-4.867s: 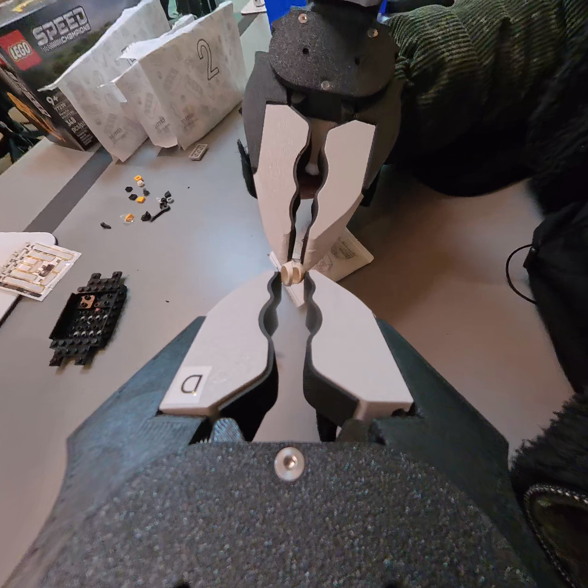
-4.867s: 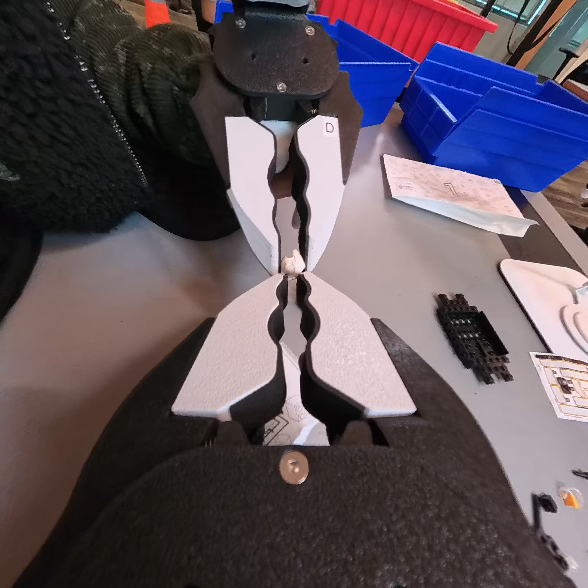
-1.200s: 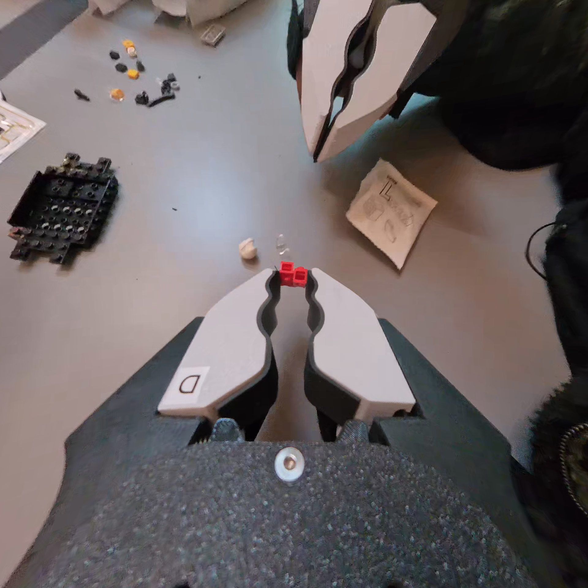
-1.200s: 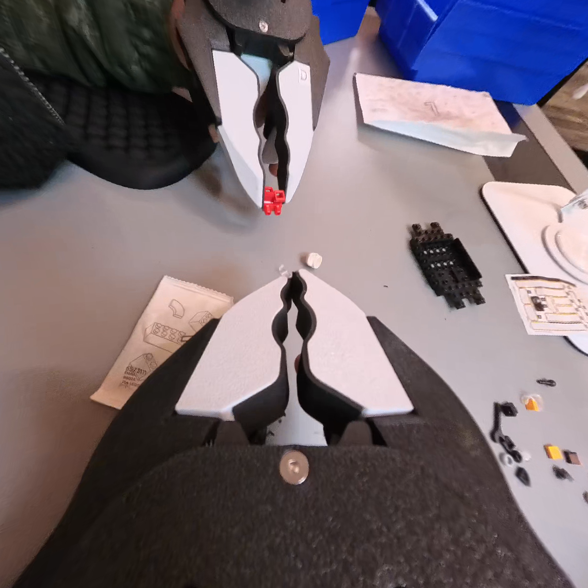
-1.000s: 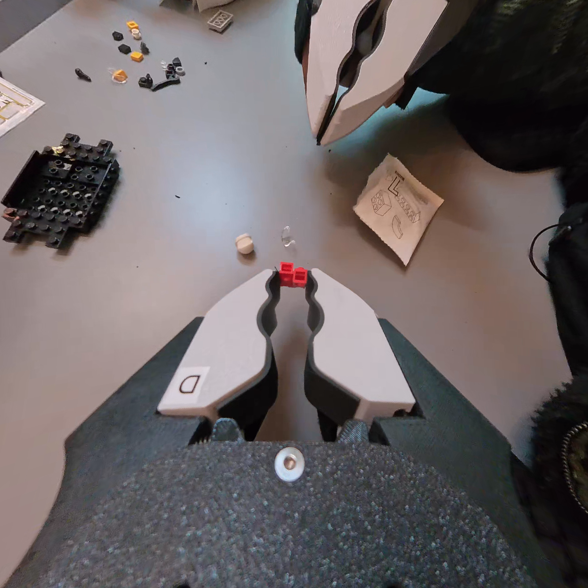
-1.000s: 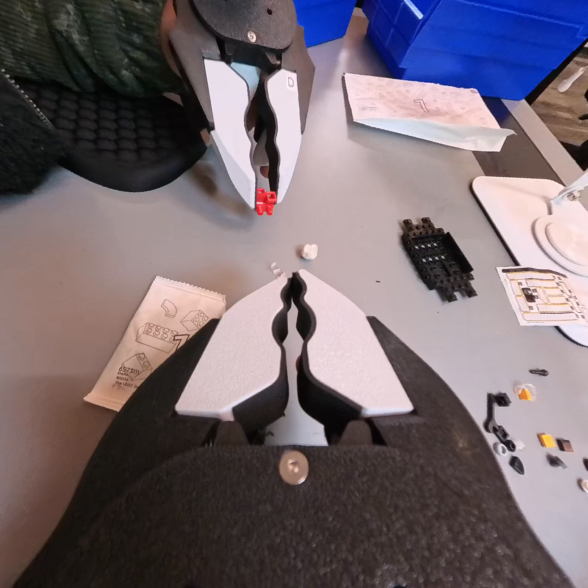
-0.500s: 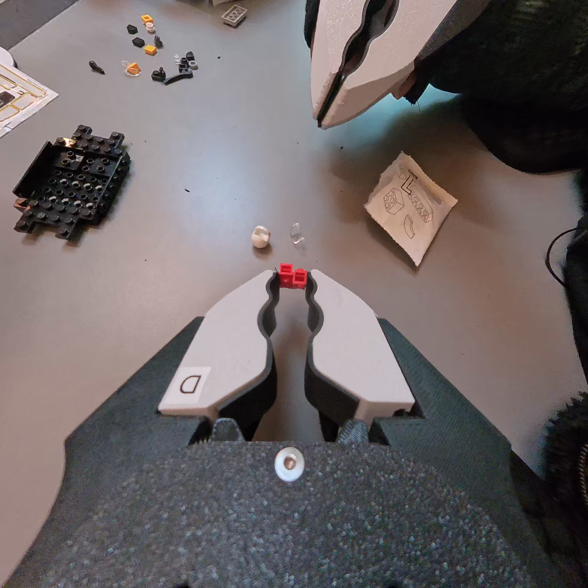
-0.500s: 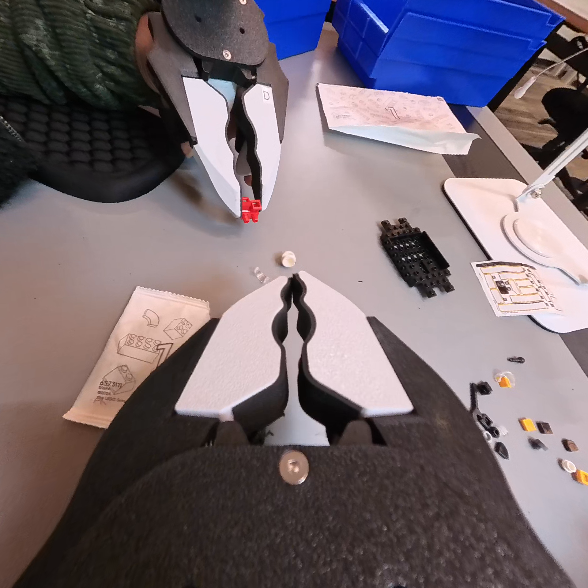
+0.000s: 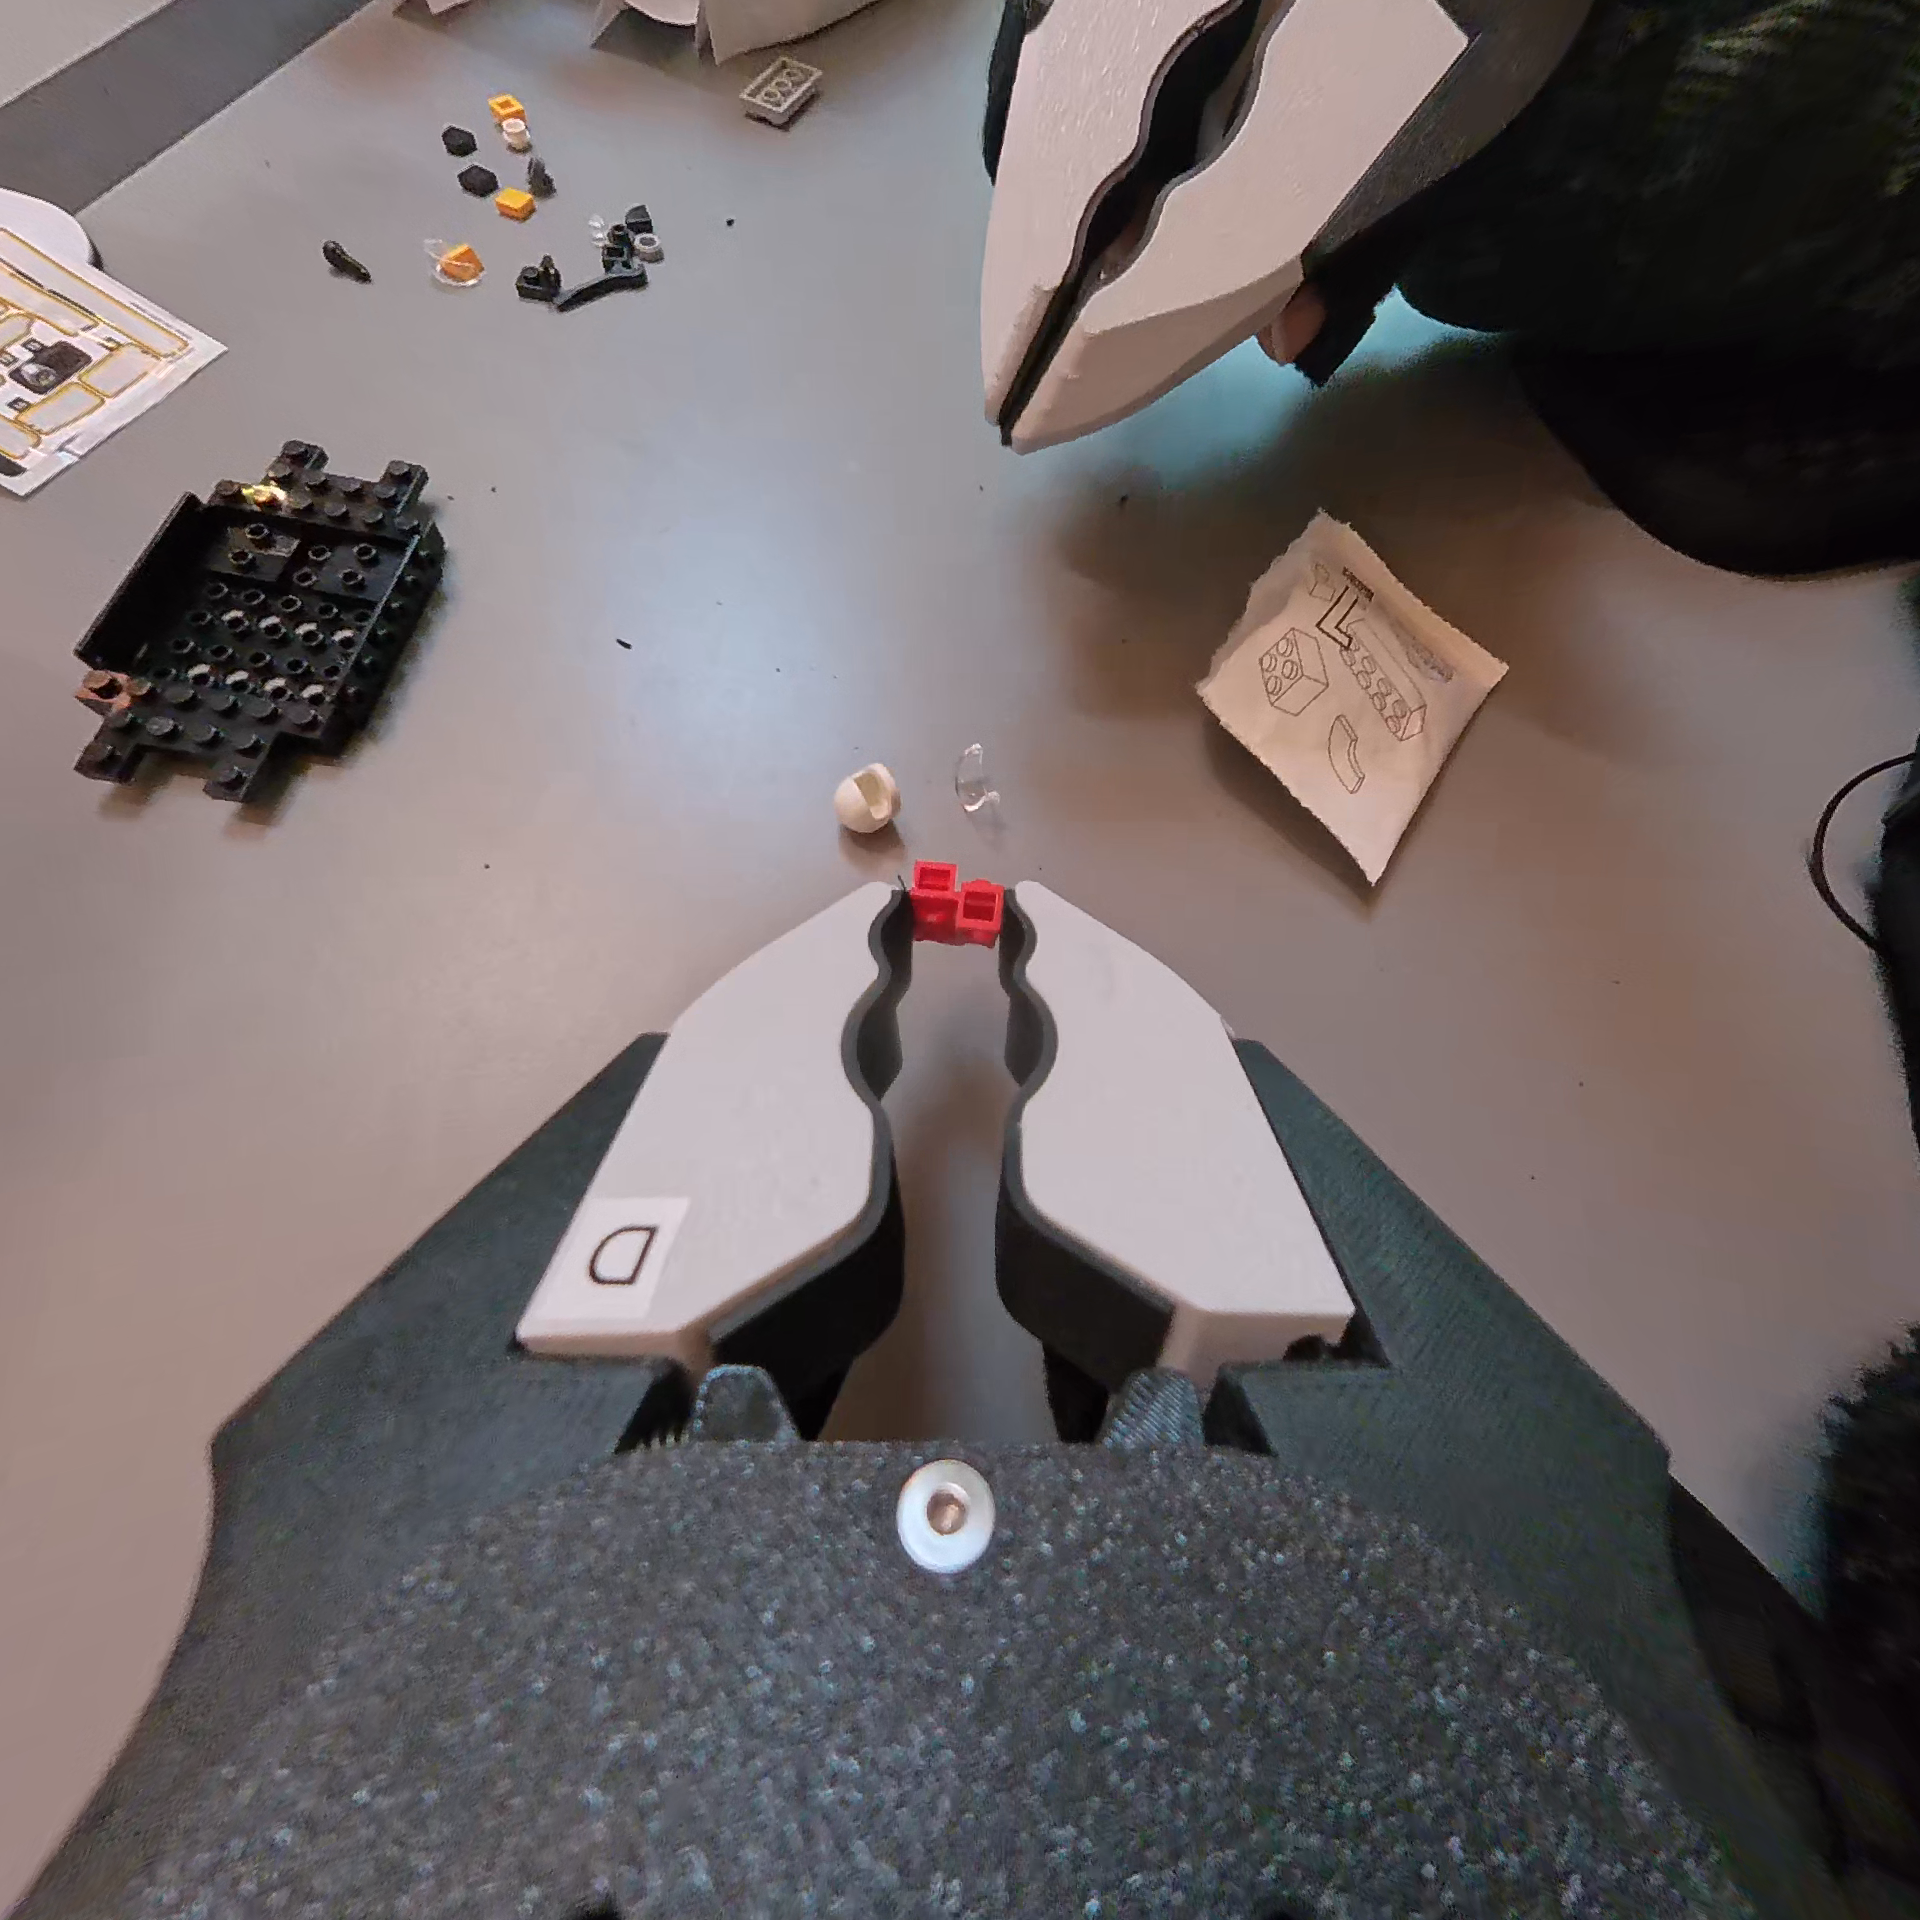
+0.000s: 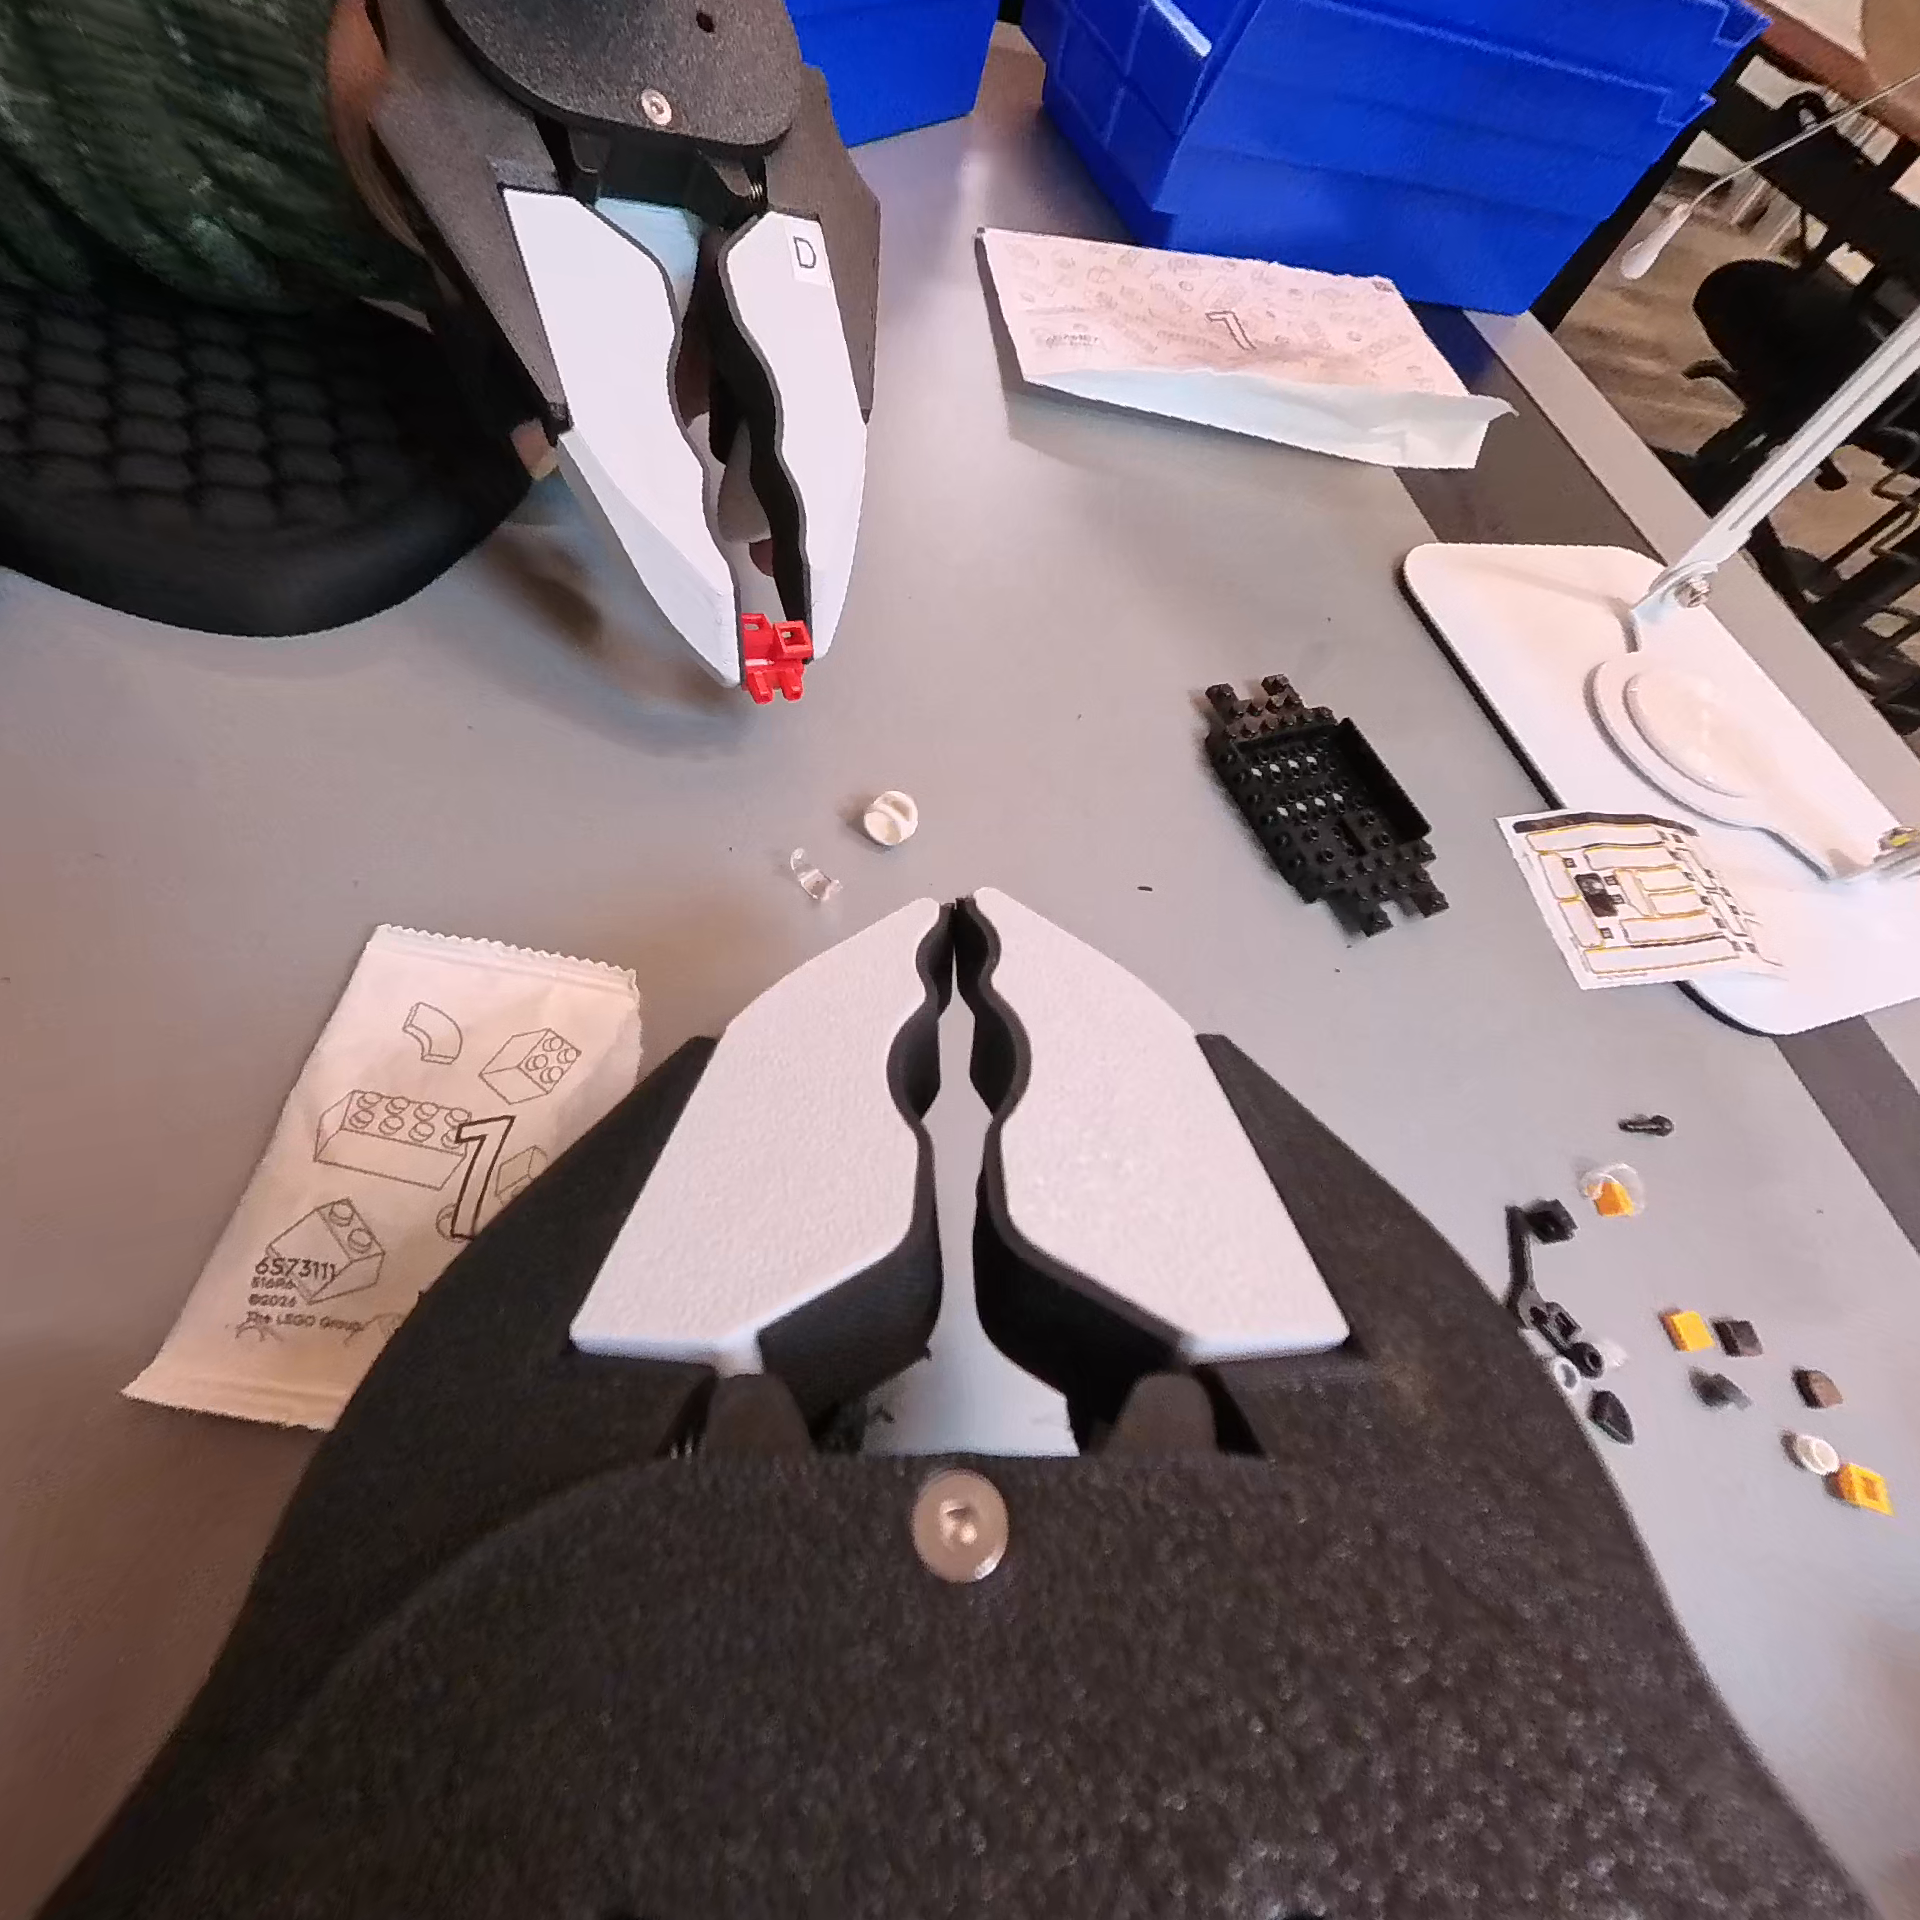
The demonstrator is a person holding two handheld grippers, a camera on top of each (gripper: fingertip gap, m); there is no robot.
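My left gripper (image 9: 954, 906) is shut on a small red brick piece (image 9: 954, 916) and holds it above the grey table; it also shows in the right wrist view (image 10: 774, 657). Just beyond its tips lie a small white round piece (image 9: 865, 798) and a clear curved piece (image 9: 974, 775). My right gripper (image 10: 956, 909) is shut and empty, its tips close over the table near the same white piece (image 10: 888, 818) and clear piece (image 10: 814, 875). In the left wrist view the right gripper (image 9: 1010, 428) hangs at the top right.
A black studded chassis (image 9: 260, 623) lies at the left. Several tiny black and orange parts (image 9: 540, 223) lie beyond it. A small paper bag (image 9: 1351, 686) lies at the right, a sticker sheet (image 9: 73, 358) far left. Blue bins (image 10: 1382, 135) and a white lamp base (image 10: 1662, 769) stand behind. My right fingertips sit around 9 cm from my left ones.
4.9 s ago both grippers held a white piece between them. It now lies on the table, the left gripper holds the red piece, and both grippers have drawn apart and risen.
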